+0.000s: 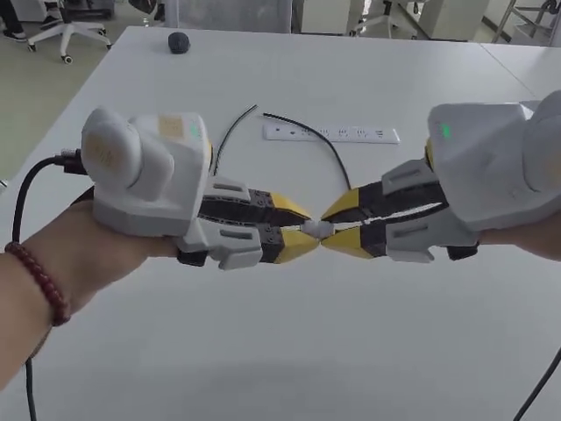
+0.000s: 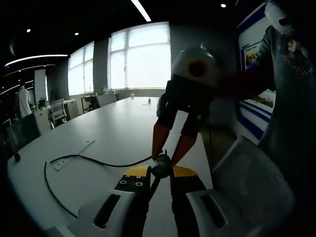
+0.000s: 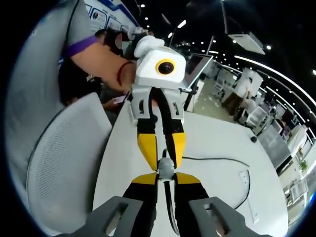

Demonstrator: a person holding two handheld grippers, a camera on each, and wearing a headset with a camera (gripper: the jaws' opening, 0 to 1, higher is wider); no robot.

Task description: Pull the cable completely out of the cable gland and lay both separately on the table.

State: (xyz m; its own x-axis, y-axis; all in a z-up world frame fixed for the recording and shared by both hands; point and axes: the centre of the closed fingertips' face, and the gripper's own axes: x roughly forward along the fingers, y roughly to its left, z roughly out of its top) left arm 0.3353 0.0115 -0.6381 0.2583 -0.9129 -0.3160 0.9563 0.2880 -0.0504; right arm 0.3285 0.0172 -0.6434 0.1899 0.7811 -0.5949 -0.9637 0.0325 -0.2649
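My two grippers meet tip to tip above the white table [image 1: 289, 351]. Between their yellow tips sits a small pale cable gland [image 1: 316, 230]. The left gripper [image 1: 302, 231] is shut on the gland [image 2: 161, 166]. The right gripper [image 1: 337, 224] is shut at the gland's other end, where the black cable [image 3: 170, 205] runs down between its jaws. From there the cable [image 1: 320, 145] arcs away over the table toward the back. It lies as a long loop [image 2: 94, 160] in the left gripper view and curves off to the right [image 3: 219, 159] in the right gripper view.
A white power strip [image 1: 331, 134] lies behind the grippers, under the cable's arc. A small dark object [image 1: 178, 42] sits near the far edge. A grey mesh chair [image 3: 64, 163] stands by the table's near side. Office chairs [image 1: 66, 26] stand beyond the table.
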